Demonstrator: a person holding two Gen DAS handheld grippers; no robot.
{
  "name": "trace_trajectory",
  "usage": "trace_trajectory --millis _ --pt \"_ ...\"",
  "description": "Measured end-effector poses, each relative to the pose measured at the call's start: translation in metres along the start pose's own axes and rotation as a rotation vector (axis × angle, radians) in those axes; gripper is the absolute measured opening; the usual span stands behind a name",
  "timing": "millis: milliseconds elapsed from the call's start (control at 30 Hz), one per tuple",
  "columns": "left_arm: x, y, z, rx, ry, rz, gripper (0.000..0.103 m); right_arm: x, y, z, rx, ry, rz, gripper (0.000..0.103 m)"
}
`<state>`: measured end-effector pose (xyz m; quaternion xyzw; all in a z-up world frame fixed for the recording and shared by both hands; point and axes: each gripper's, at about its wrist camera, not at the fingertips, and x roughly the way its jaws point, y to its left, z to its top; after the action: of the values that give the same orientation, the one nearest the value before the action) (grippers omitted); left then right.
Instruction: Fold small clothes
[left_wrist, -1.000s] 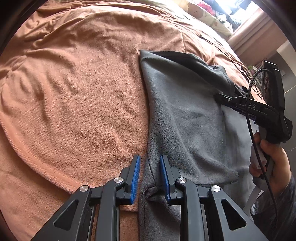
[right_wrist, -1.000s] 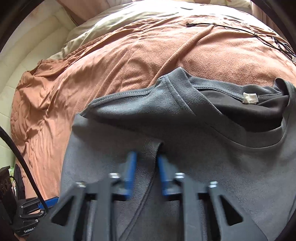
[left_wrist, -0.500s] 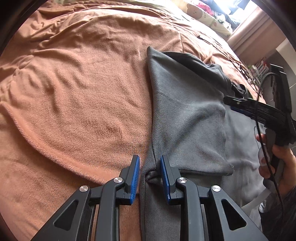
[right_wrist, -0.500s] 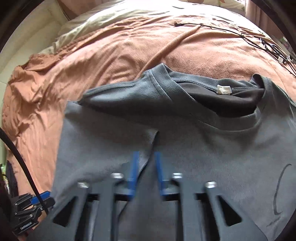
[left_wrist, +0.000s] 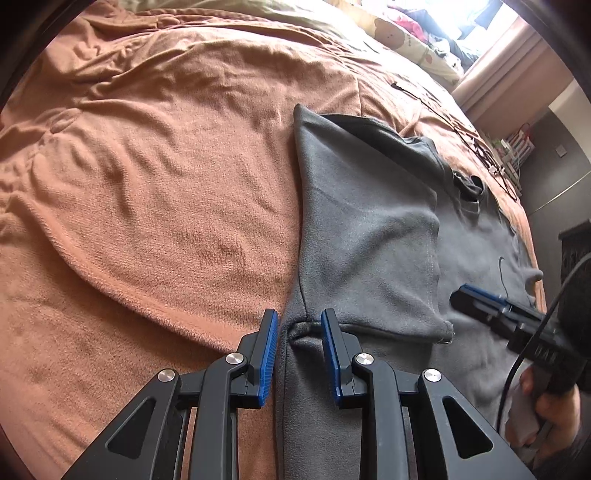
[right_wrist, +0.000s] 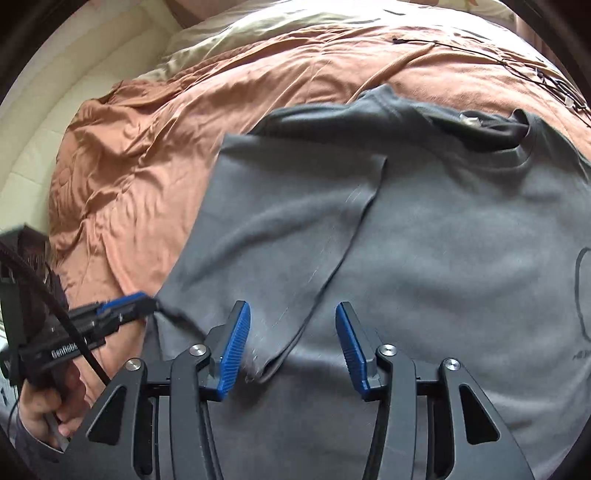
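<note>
A grey T-shirt (left_wrist: 369, 229) (right_wrist: 461, 240) lies on the bed, neck label (right_wrist: 469, 120) at the far end. One side flap (right_wrist: 288, 206) is folded over the body. My left gripper (left_wrist: 299, 314) (right_wrist: 147, 299) is at the shirt's left edge. A bunched fold sits between its fingertips, and the pads stand a little apart from it. My right gripper (right_wrist: 291, 306) (left_wrist: 458, 295) hovers over the flap's lower corner. Its jaws are closing, and the flap's edge lies between them untouched.
An orange blanket (left_wrist: 147, 184) (right_wrist: 147, 147) covers the bed around the shirt. A thin black cable (right_wrist: 517, 62) trails over its far right part. Pillows (left_wrist: 406, 37) lie at the far end. A person's hands (right_wrist: 40, 406) (left_wrist: 554, 410) hold the grippers.
The right gripper has let go of the flap's edge, spread its jaws and drawn back toward the near side. The flap now lies flat. The left gripper has barely shifted.
</note>
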<state>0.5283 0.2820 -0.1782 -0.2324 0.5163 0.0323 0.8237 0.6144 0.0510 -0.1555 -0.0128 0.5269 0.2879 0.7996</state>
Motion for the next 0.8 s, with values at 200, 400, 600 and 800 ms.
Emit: trace_trajectory --millis 200,400,600,800 --pt "0.015 -0.005 0.004 0.008 0.008 0.034 0.026 0.013 0.012 -0.016 -0.038 0.024 -0.044 0.029" --pt "0.019 0.003 -0.003 -0.018 0.022 0.054 0.028 0.02 0.021 -0.027 -0.041 0.049 -0.116 0.024" --pt "-0.003 0.0 -0.013 -0.007 0.01 0.081 0.028 0.001 0.029 -0.037 -0.041 0.035 -0.143 0.024" --pt "-0.042 -0.005 -0.033 -0.022 -0.039 0.053 0.028 -0.038 0.032 -0.055 -0.023 -0.013 -0.126 0.024"
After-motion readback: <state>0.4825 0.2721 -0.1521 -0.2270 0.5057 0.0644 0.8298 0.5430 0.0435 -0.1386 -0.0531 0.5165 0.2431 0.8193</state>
